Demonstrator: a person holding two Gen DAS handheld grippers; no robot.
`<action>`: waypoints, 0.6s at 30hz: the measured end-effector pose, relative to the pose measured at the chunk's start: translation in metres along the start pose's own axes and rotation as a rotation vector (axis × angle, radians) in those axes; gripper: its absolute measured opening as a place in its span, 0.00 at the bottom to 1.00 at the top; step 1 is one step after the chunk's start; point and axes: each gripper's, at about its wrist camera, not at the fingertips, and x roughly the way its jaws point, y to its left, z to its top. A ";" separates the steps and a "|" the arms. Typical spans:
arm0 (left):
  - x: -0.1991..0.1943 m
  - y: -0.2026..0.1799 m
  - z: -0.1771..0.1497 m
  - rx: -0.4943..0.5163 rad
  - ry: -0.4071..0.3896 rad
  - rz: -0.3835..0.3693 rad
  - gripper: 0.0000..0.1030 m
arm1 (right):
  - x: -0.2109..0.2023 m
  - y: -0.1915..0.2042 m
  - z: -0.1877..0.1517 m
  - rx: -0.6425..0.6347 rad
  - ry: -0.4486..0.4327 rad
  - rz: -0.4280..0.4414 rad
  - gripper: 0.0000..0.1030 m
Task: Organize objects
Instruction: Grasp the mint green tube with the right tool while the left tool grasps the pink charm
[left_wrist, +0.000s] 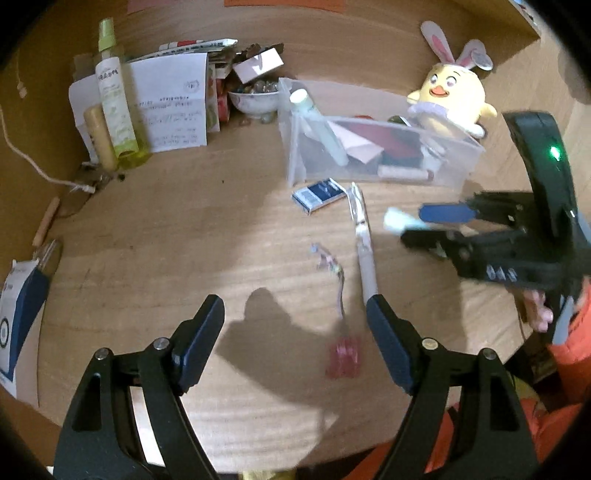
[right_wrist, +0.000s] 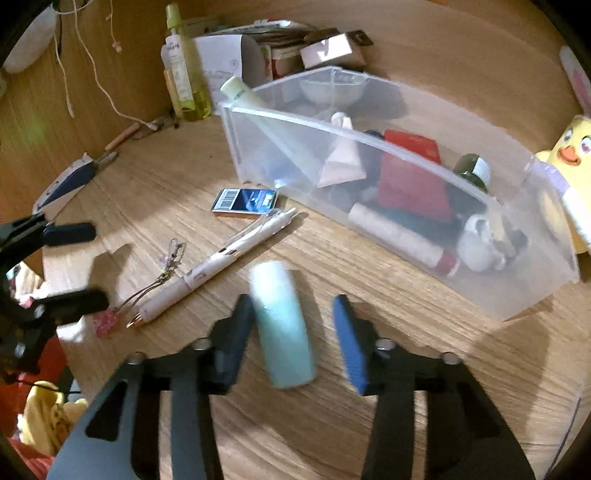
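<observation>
A clear plastic bin (right_wrist: 498, 206) (left_wrist: 454, 177) holds several items on the wooden desk. My right gripper (right_wrist: 293, 332) (left_wrist: 413, 223) is open around a pale mint tube (right_wrist: 282, 328) (left_wrist: 397, 221); the left finger touches it, the right finger stands apart. A white pen (right_wrist: 218, 264) (left_wrist: 364, 243), a blue card box (right_wrist: 245, 201) (left_wrist: 319, 194) and a pink charm on a cord (right_wrist: 107, 321) (left_wrist: 343, 354) lie in front of the bin. My left gripper (left_wrist: 295, 332) (right_wrist: 74, 264) is open and empty above the desk, near the charm and the pen's tip.
A green spray bottle (left_wrist: 114, 107), papers (left_wrist: 170, 107) and a small bowl (left_wrist: 255, 101) crowd the back left. A yellow chick plush (left_wrist: 452, 96) sits behind the bin. A cord (left_wrist: 22, 155) hangs at the left wall. A blue-white packet (left_wrist: 20, 314) lies at the left edge.
</observation>
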 end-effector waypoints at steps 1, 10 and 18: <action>-0.002 0.000 -0.004 0.003 0.002 -0.002 0.77 | -0.001 0.000 0.000 0.002 -0.002 0.002 0.22; 0.000 -0.001 -0.022 -0.003 0.012 -0.022 0.60 | -0.015 -0.007 -0.016 0.076 -0.034 -0.014 0.22; 0.001 -0.020 -0.027 0.064 -0.037 0.001 0.30 | -0.037 -0.020 -0.026 0.146 -0.079 -0.021 0.22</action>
